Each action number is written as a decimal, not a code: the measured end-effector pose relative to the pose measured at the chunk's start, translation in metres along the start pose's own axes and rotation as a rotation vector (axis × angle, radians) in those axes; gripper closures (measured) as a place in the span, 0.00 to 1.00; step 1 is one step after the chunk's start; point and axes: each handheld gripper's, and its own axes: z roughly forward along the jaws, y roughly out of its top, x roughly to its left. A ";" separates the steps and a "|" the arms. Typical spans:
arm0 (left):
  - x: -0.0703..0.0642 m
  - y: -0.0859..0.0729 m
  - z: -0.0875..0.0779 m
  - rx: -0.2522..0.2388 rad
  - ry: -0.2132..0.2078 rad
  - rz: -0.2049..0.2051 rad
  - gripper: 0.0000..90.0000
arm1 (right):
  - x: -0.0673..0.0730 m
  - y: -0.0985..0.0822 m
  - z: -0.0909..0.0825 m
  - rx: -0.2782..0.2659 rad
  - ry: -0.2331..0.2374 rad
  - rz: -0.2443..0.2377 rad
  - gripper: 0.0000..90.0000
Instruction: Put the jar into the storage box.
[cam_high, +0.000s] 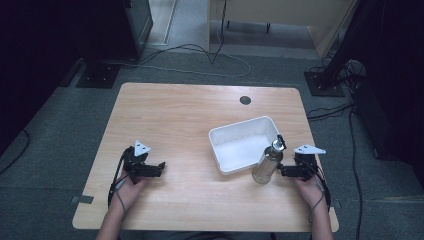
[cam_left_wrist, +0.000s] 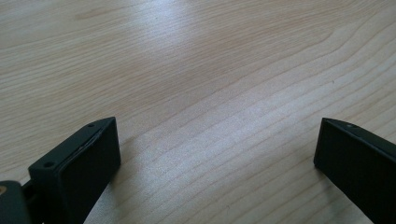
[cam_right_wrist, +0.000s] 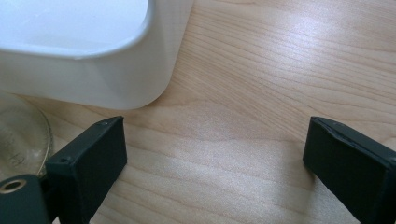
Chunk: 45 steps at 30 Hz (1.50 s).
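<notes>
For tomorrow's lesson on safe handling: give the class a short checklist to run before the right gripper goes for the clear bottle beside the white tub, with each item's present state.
1. Right gripper jaws open, nothing between them: ok.
2. Left gripper jaws open, over bare wood: ok.
3. Clear bottle upright on the table: ok.
4. Bottle lined up between the right jaws: not ok; in the right gripper view it sits off to the left, outside the left jaw.
5. White tub with room inside: ok, it looks empty.
6. Bottle clear of the tub wall: cannot tell; they stand very close.
</notes>
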 end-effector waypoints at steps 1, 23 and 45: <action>0.000 0.000 0.000 0.000 0.000 0.000 0.00 | 0.000 0.000 0.000 0.000 0.000 0.000 0.07; 0.000 0.000 0.000 0.000 0.000 0.000 0.00 | 0.000 -0.001 -0.002 -0.005 0.005 -0.006 0.08; 0.000 0.000 0.000 0.000 0.000 0.000 0.00 | 0.000 -0.001 -0.001 -0.004 0.024 -0.018 0.08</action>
